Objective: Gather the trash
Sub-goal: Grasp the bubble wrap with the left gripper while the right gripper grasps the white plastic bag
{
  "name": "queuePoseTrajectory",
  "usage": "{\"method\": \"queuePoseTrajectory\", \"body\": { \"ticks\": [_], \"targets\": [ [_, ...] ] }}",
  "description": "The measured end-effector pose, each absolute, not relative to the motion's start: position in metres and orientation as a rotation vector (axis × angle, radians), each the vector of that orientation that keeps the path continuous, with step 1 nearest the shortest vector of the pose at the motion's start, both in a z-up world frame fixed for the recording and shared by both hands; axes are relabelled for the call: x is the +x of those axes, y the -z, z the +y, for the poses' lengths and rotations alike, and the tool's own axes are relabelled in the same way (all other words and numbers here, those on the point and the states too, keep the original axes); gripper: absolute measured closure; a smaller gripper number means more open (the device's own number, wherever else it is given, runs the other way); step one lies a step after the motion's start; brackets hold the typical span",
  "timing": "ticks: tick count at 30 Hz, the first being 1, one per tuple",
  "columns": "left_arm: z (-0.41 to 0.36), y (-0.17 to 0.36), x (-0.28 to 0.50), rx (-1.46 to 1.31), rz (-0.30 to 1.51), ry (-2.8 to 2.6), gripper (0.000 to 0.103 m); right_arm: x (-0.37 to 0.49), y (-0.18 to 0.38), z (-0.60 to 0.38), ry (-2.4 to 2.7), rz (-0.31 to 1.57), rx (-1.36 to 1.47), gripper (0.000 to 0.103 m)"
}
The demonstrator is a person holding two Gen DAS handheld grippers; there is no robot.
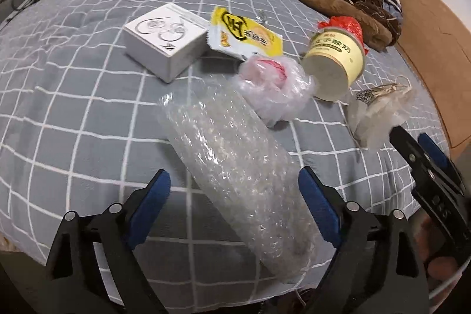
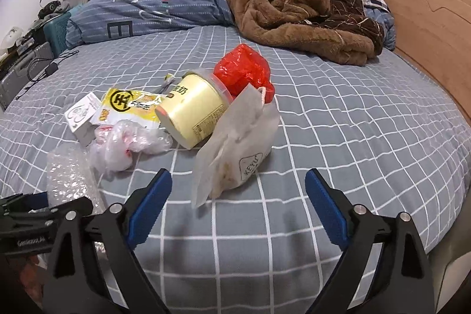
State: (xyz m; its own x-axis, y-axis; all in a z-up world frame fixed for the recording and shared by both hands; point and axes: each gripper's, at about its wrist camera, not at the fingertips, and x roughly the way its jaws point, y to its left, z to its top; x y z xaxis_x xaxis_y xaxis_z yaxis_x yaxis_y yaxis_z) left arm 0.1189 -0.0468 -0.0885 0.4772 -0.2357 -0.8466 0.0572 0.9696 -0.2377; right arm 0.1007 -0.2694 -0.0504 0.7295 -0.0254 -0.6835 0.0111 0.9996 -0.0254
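Trash lies on a grey checked bedsheet point(image 2: 353, 137). A long roll of bubble wrap point(image 1: 235, 167) runs between the jaws of my left gripper point(image 1: 232, 175), which is open with neither pad touching it. Beyond it are a crumpled clear bag with pink inside point(image 1: 273, 84), a tipped yellow cup point(image 1: 335, 61), a red plastic bag point(image 1: 344, 24), a yellow snack wrapper point(image 1: 244, 34) and a white box point(image 1: 164, 40). My right gripper point(image 2: 238, 175) is open, just short of a white paper bag point(image 2: 238, 143) whose near end reaches between the fingertips.
A brown fleece blanket point(image 2: 294, 13) and a blue striped duvet point(image 2: 147, 8) are heaped at the far side of the bed. A wooden headboard point(image 2: 426, 28) bounds the right. Cables and clutter point(image 2: 26, 55) sit off the left edge.
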Motion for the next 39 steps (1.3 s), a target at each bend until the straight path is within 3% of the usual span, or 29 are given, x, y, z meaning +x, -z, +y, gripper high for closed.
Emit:
{"method": "queuePoseTrajectory", "body": {
  "ticks": [5, 9, 12, 18, 22, 23, 39],
  "targets": [
    [-0.058, 0.091, 0.121, -0.148, 1.059, 0.192, 0.025, 0.117, 0.055, -0.272, 0.021, 0.767, -0.009, 0.024],
    [-0.065, 0.094, 0.12, -0.124, 1.053, 0.204, 0.041, 0.13, 0.062, -0.274, 0.017, 0.795, 0.027, 0.028],
    [-0.073, 0.094, 0.118, -0.087, 1.041, 0.212, 0.051, 0.135, 0.065, -0.269, 0.009, 0.81, 0.018, 0.037],
    [-0.078, 0.094, 0.117, -0.06, 1.03, 0.215, 0.055, 0.139, 0.073, -0.261, -0.011, 0.851, 0.027, 0.056],
    [-0.077, 0.093, 0.113, -0.057, 1.015, 0.219, 0.058, 0.141, 0.076, -0.258, -0.014, 0.87, 0.016, 0.083],
    [-0.076, 0.091, 0.112, -0.057, 1.01, 0.223, 0.058, 0.14, 0.076, -0.257, -0.012, 0.869, 0.009, 0.086],
    [-0.062, 0.071, 0.096, -0.041, 0.979, 0.219, 0.062, 0.116, 0.045, -0.255, -0.036, 0.812, -0.002, 0.091]
  ]
}}
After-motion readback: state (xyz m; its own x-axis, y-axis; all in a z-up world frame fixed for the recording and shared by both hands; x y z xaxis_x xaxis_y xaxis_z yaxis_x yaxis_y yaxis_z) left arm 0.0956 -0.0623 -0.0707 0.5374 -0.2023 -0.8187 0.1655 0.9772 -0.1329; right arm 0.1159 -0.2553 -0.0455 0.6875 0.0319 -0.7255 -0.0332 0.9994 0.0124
